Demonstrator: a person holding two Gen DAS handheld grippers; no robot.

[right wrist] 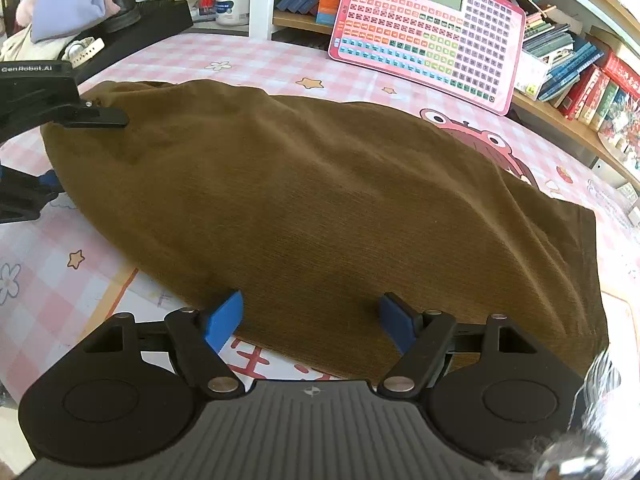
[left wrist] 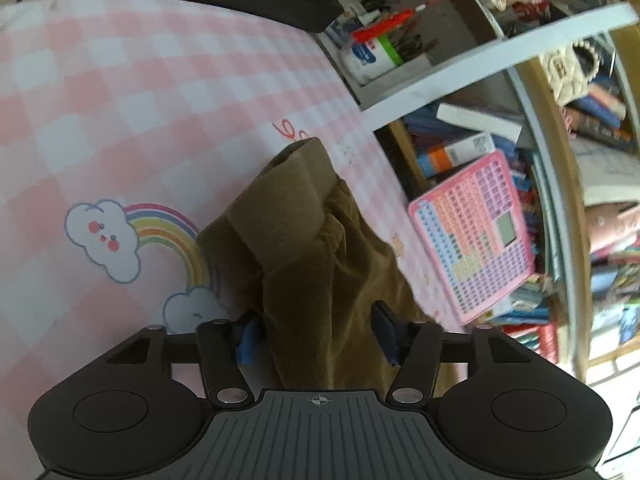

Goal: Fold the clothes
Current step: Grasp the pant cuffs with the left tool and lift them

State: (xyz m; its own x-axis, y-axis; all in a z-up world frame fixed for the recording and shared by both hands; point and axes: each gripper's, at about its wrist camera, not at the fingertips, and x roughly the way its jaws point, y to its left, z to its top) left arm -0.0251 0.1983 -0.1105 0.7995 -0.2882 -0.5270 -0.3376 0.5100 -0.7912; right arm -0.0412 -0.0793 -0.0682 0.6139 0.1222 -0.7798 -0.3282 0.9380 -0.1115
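An olive-brown garment (right wrist: 320,200) lies spread across the pink checked tablecloth (right wrist: 48,292). In the left wrist view its bunched, folded-over end (left wrist: 304,240) runs away from me between the fingers. My left gripper (left wrist: 316,336) stands open around that end, one blue pad beside the cloth's edge and the other over it. The right wrist view shows the left gripper (right wrist: 80,150) at the garment's far left end with its jaws apart. My right gripper (right wrist: 310,318) is open over the garment's near hem, with cloth between its blue pads (right wrist: 224,316).
A pink keypad board (right wrist: 428,28) leans at the back against shelves of books (right wrist: 568,56). A black case (right wrist: 152,20) with a white watch on it sits at the back left, beside a white jar (right wrist: 232,4). The table's right edge borders the bookshelf (left wrist: 460,148).
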